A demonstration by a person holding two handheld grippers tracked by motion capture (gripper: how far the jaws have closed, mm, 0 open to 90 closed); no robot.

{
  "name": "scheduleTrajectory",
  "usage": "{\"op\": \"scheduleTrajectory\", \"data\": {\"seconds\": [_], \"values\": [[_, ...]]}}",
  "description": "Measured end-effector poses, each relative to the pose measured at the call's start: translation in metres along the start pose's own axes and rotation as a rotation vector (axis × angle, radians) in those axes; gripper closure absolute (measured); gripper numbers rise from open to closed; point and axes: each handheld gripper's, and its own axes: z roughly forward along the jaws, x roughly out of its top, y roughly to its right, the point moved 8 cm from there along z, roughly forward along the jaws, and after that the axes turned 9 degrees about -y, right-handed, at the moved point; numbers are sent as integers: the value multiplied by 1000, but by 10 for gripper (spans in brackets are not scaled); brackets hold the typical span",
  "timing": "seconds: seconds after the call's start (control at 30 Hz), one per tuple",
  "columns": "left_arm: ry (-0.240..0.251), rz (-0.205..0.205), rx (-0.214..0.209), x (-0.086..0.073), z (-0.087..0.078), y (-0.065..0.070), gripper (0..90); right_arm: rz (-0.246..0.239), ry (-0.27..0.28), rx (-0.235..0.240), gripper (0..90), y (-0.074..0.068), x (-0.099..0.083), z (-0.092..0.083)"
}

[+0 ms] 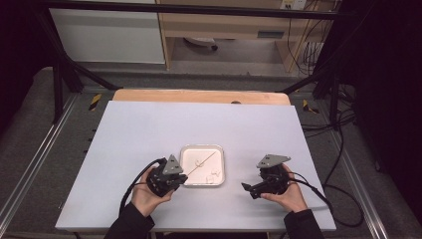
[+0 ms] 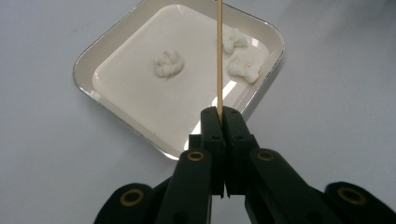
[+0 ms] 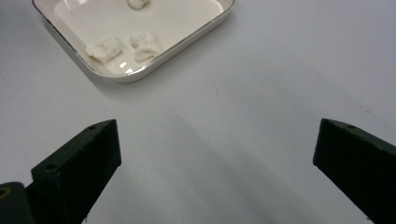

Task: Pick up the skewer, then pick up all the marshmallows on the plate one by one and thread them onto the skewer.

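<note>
A square white tray [image 1: 222, 167] with a metal rim lies on the table between my two hands. Three small white lumps lie in it: one [image 2: 168, 64] near the middle and two [image 2: 243, 67] by one side. My left gripper [image 2: 219, 112] is shut on a thin wooden skewer [image 2: 218, 56], which reaches out above the tray [image 2: 122, 127]. In the high view the left gripper [image 1: 183, 179] is at the tray's left front corner. My right gripper [image 1: 249, 190] hovers to the right of the tray, open wide [image 3: 215, 128], with bare table between its jaws.
The white tabletop [image 1: 149, 129] has a wooden strip [image 1: 199, 96] along its far edge. Black frame posts [image 1: 58, 84] stand at the back corners. Cables [image 1: 343, 149] lie on the floor to the right.
</note>
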Motion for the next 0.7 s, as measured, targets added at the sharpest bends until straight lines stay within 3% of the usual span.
{"op": "scheduleTrajectory", "data": {"seconds": [0.23,0.47,0.7], "values": [[70,-77,33,-19,-7,-11,891,80,40,16,10,2,9,-4],[112,-120,68,-32,-13,-20,891,88,55,22,9,-4,21,0],[135,-145,60,-41,-17,-23,890,111,82,44,9,-13,39,7]]}}
